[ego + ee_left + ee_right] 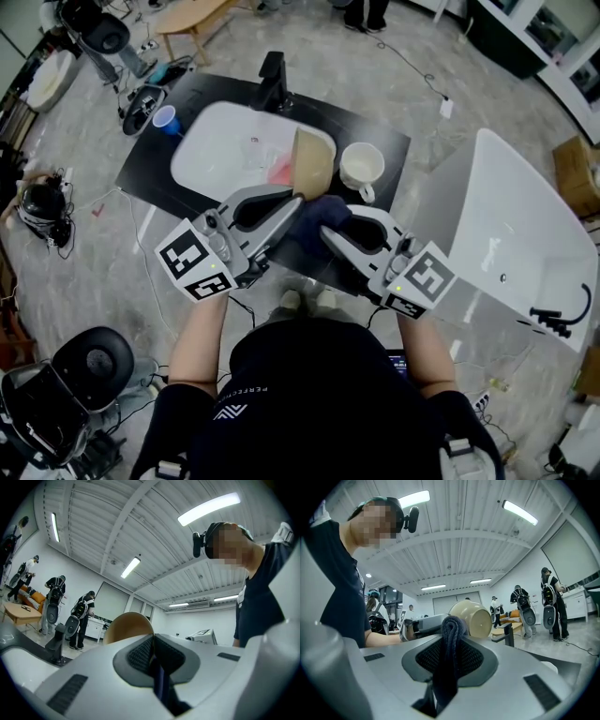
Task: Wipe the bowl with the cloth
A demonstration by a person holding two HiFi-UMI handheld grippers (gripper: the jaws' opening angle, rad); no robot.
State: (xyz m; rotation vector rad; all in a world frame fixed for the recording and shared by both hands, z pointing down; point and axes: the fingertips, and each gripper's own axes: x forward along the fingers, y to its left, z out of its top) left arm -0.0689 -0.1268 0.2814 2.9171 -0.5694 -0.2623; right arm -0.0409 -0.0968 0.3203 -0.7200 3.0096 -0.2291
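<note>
Tan bowl (314,161) in left claw (296,199)

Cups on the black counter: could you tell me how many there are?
2: a blue cup left of the sink, a white mug right of it; more may be hidden.

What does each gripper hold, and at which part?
Left gripper pinches the bowl at its rim; right gripper clamps a bunched fold of the cloth.

My position: test lab hall. Evidence: sink (220,155) mock-up, bathtub (511,225) on bare floor, loose cables (417,66), strip lights (208,509), rig-wearing people (83,613).
</note>
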